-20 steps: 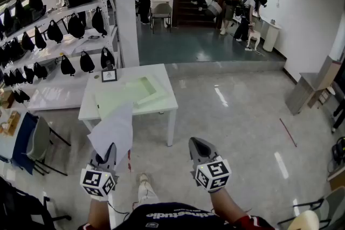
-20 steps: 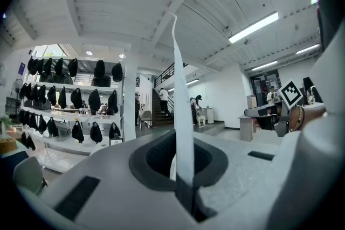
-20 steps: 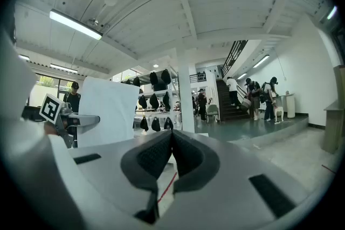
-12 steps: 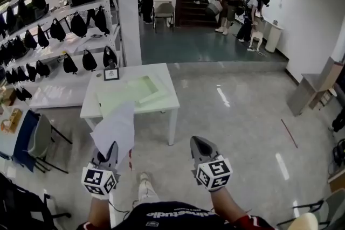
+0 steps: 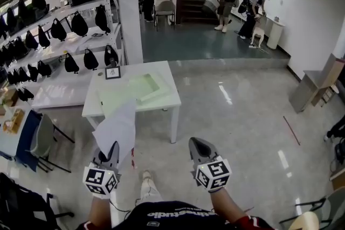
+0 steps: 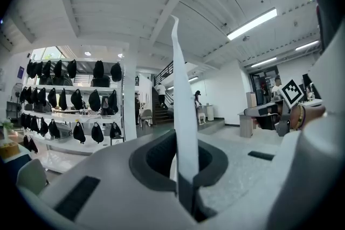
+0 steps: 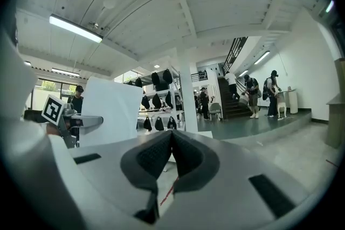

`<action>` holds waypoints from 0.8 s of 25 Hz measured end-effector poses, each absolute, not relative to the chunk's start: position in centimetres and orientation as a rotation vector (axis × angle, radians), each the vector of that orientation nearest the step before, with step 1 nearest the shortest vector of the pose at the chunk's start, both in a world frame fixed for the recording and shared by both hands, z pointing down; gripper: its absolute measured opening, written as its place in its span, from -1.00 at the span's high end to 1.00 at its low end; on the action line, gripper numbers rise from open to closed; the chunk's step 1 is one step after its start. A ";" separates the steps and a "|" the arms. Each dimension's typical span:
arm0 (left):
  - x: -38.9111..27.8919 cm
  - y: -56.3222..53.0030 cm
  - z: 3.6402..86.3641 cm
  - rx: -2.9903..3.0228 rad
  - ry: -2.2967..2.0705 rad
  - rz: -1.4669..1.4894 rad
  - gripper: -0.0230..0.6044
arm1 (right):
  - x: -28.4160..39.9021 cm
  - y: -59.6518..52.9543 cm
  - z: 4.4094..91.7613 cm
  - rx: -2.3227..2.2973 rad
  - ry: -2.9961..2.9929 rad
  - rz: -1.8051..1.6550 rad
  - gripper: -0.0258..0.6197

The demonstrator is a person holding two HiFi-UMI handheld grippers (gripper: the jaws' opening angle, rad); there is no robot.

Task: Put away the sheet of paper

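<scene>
Currently: left gripper (image 5: 110, 149) pinched on sheet of paper (image 5: 116, 129), upright, edge-on — table (image 5: 170, 89) straight ahead, farther off; right gripper (image 5: 197, 145) closed, empty.

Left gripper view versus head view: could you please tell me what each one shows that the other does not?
Only the left gripper view shows the sheet of paper edge-on, pinched between the left gripper's closed jaws. Only the head view shows the sheet's broad face, the right gripper's jaws, and pale green sheets on the white table. Both show the shelves of black bags and the staircase.
</scene>
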State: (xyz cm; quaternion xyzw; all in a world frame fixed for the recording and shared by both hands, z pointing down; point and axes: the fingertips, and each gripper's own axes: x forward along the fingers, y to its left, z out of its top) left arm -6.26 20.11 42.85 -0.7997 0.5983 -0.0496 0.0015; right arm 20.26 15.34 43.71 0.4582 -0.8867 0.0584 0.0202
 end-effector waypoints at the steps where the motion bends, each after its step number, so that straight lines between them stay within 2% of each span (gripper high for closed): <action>1: -6.3 20.1 42.9 -2.510 1.877 -0.158 0.91 | 20.2 15.4 43.8 1.421 -2.751 0.179 0.91; 20: -7.8 18.9 44.0 -2.504 1.909 -0.169 0.91 | 18.9 13.6 44.8 1.383 -2.744 0.209 0.91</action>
